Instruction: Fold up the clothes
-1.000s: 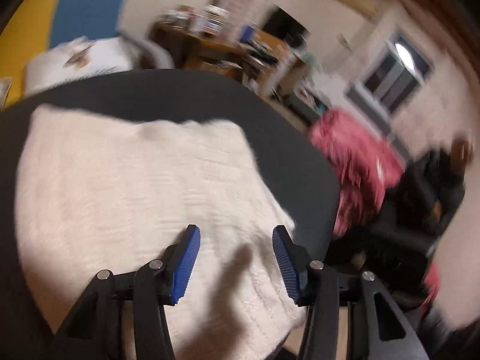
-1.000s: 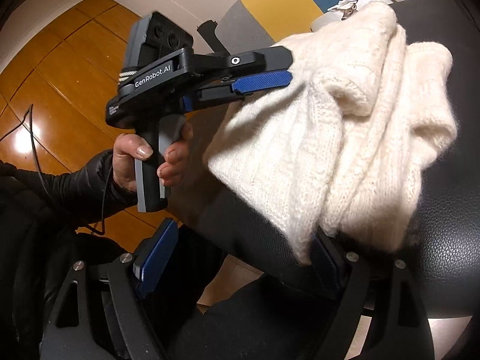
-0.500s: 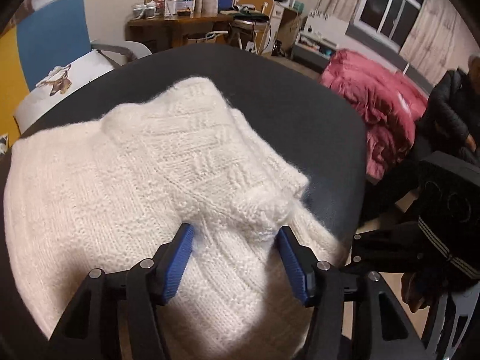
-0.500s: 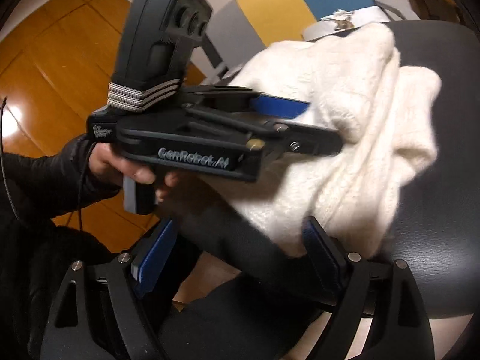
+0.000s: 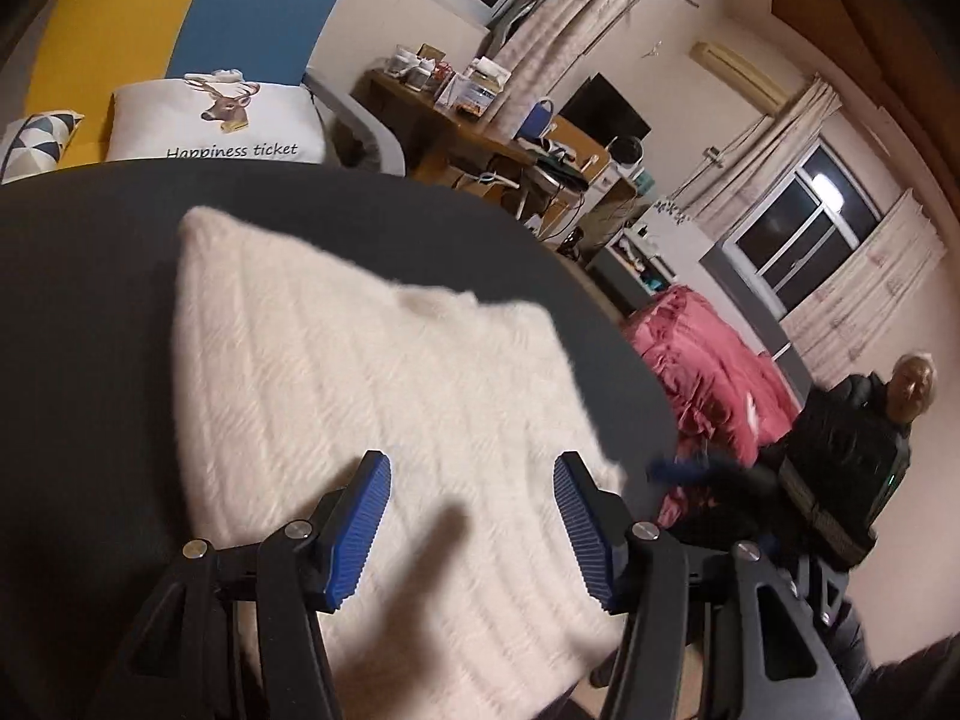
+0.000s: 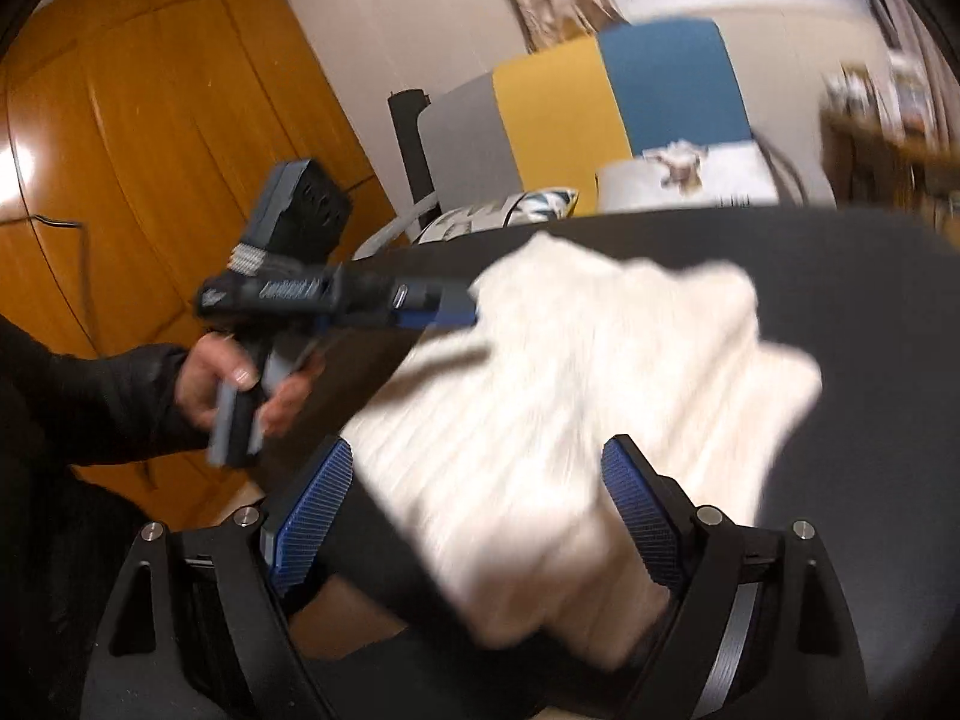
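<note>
Black padded seat (image 5: 90,300) fills both views, bearing a cream knit sweater (image 5: 372,396) already gathered into a compact, roughly squared bundle; little folding looks left. Left gripper (image 5: 471,525) and right gripper (image 6: 474,516) hover over it, jaws wide apart, holding nothing

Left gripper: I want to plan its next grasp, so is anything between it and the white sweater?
Nothing visible. The left gripper is open directly over the white sweater on the black seat, only its shadow between.
</note>
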`<state>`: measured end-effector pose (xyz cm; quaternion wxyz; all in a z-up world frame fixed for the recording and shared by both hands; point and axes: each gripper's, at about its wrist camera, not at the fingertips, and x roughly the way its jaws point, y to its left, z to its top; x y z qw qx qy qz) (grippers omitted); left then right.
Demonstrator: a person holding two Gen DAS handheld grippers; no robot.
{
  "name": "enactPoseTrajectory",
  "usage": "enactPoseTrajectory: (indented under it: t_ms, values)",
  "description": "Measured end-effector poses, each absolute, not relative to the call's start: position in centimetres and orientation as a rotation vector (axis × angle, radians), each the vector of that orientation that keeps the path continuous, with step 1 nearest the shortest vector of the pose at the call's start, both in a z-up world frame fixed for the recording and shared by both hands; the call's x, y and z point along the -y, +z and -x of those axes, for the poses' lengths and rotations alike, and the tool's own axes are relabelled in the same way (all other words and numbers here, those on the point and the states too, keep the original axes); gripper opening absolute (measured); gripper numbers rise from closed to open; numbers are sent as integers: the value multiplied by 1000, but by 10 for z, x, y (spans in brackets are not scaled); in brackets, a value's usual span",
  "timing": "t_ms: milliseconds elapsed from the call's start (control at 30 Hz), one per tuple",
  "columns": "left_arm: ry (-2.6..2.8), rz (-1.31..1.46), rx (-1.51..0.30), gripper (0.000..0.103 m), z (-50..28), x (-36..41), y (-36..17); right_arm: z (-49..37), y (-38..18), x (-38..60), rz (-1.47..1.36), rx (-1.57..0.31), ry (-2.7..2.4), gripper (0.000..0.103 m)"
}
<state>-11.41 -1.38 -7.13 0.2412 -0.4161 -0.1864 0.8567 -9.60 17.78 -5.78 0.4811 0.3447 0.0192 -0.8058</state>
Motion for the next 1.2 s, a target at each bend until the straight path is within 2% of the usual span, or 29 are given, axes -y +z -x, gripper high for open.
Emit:
enactPoseTrajectory:
  t_ms: [67, 167, 333, 467, 633, 767, 867, 967, 1200]
  values:
    - [2356, 1180, 431, 57, 117, 1, -80, 102, -65, -170, -837, -150, -1997, 88]
    - [2365, 1199, 374, 57, 120, -13, -84, 108, -72, -170, -893, -183, -1991, 88]
    - [2373, 1104, 544, 57, 122, 28, -68, 115, -82, -172, -1002, -208, -1966, 88]
    - [2439, 1054, 701, 57, 133, 77, -61, 124, -69, -171, -984, -213, -2033, 88]
    - [2428, 990, 792, 57, 160, 99, -54, 147, -78, -157, -992, -187, -2087, 89]
    - [2373, 984, 680, 57, 187, 73, -56, 164, -85, -146, -998, -166, -2130, 89]
    - [2317, 1196, 602, 56, 214, 47, -94, 178, -90, -138, -1002, -150, -2162, 89]
    - [2365, 1138, 526, 56, 210, 40, -104, 188, -95, -131, -1002, -138, -2189, 90]
    - [2449, 1067, 593, 57, 235, 95, -73, 189, -99, -132, -967, -120, -2201, 90]
